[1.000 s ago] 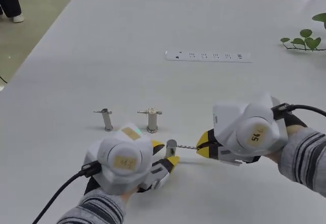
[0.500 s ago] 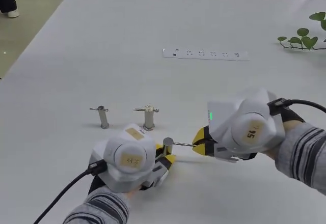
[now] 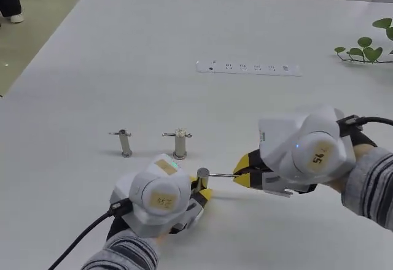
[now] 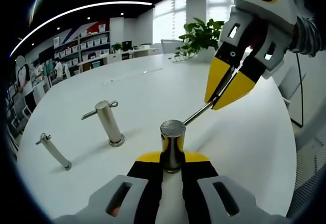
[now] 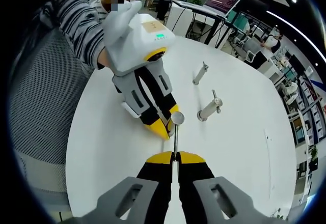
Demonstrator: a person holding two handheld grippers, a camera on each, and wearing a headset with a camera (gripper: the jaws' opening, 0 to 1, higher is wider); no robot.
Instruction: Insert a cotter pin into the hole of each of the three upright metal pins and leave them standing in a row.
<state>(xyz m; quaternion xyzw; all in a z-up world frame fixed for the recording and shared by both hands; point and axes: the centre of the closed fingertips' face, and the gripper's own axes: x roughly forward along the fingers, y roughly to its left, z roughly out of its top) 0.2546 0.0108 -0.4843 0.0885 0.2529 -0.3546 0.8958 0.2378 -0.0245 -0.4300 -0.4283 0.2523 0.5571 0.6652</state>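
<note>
**Two pinned, one in the jaws**

On the white desk (image 3: 184, 37) stand two short silver metal pins, the left pin (image 3: 125, 142) and the middle pin (image 3: 179, 143). Each is upright with a thin wire crosswise through its top. The third silver metal pin (image 4: 172, 142) stands nearer, its base clamped by the left gripper (image 4: 172, 158), whose housing hides the lower shaft in the head view. The right gripper (image 5: 174, 158) pinches a thin silver cotter pin (image 5: 175, 137) — its tip meets the third pin's head, but whether it sits in the hole cannot be told.
</note>
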